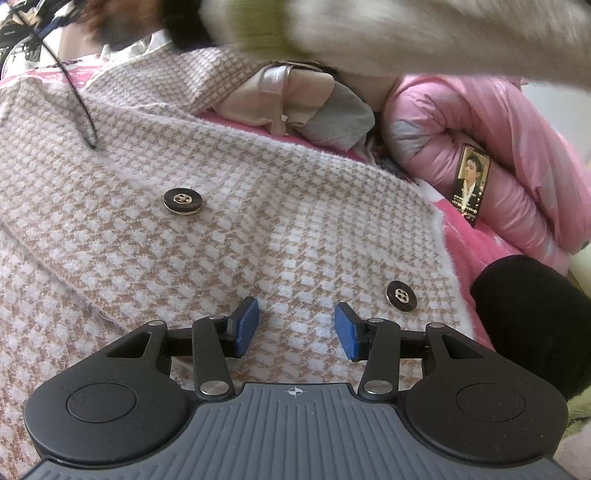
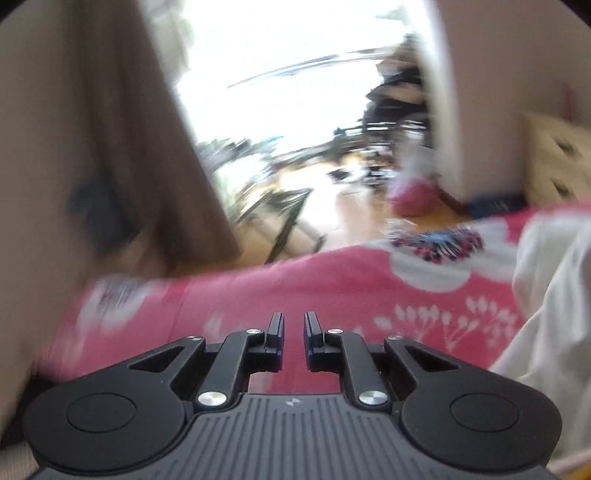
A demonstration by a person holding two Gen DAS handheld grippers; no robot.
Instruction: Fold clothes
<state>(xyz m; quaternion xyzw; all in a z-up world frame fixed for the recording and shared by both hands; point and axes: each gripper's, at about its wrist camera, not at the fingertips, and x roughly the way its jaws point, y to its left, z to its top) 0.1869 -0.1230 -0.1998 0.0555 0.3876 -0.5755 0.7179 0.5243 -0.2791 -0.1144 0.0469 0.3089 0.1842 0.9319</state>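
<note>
The left hand-held gripper [image 1: 296, 325] hung over a houndstooth coat [image 1: 184, 240] spread flat on a bed, its blue pads [image 1: 246, 325] standing partly apart with only the fabric's surface seen between them; nothing was gripped. Two dark buttons lay on the coat, one [image 1: 182, 201] up and to the left of the gripper, the other [image 1: 402, 296] just right of the right pad. A thin black cord [image 1: 79, 99] trailed across the coat's upper left part. Beyond the coat's far edge sat a small heap of folded beige and grey clothes [image 1: 295, 107], and to the right of that a pink puffer jacket [image 1: 498, 155] with a phone [image 1: 470, 182] leaning against it. A black sleeve [image 1: 532, 321] showed at the right edge, and a blurred pale garment [image 1: 406, 33] crossed the top of the left wrist view.

The right hand-held gripper [image 2: 294, 328] was held above a pink floral bedspread [image 2: 332, 288], its jaws nearly together with a narrow slit between them and nothing in it. A white cloth [image 2: 554, 314] lay at the right edge of that view. The room beyond was smeared by motion blur, with a bright window [image 2: 280, 66] and a pale dresser [image 2: 554, 158] just made out.
</note>
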